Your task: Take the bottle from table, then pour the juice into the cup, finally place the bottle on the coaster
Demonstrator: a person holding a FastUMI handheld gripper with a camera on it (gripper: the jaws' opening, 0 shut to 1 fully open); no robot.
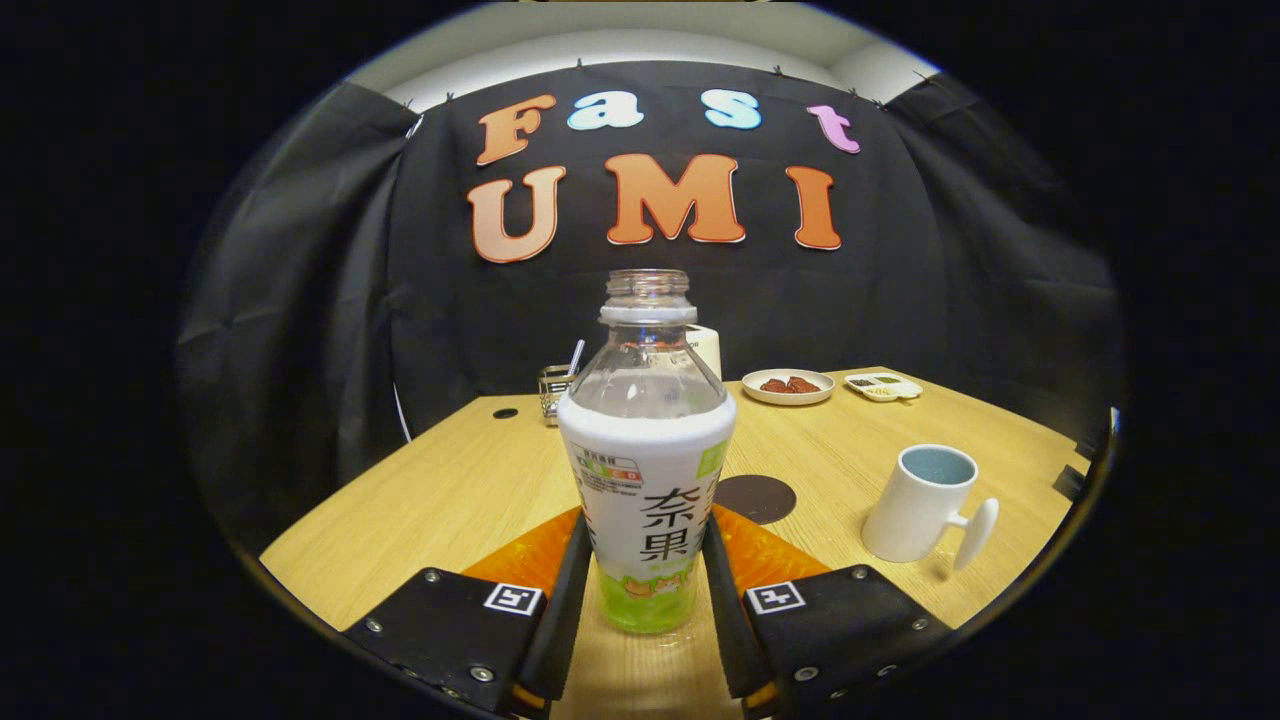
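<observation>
between the tongs (646, 575), bottle (646, 470) gripped upright, uncapped.
cup (918, 502) sits at two o'clock on the worktop (450, 490), coaster (755, 498) nearer at one o'clock.

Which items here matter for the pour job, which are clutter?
Job:
- clear plastic bottle with white label, uncapped, gripped by the gripper
- white ceramic mug
- dark round coaster

Clutter:
- small plate of brown food
- white divided dish
- metal holder with utensil
- white container behind the bottle

Gripper-mounted fisheye, low, forward over table (450, 480)
</observation>
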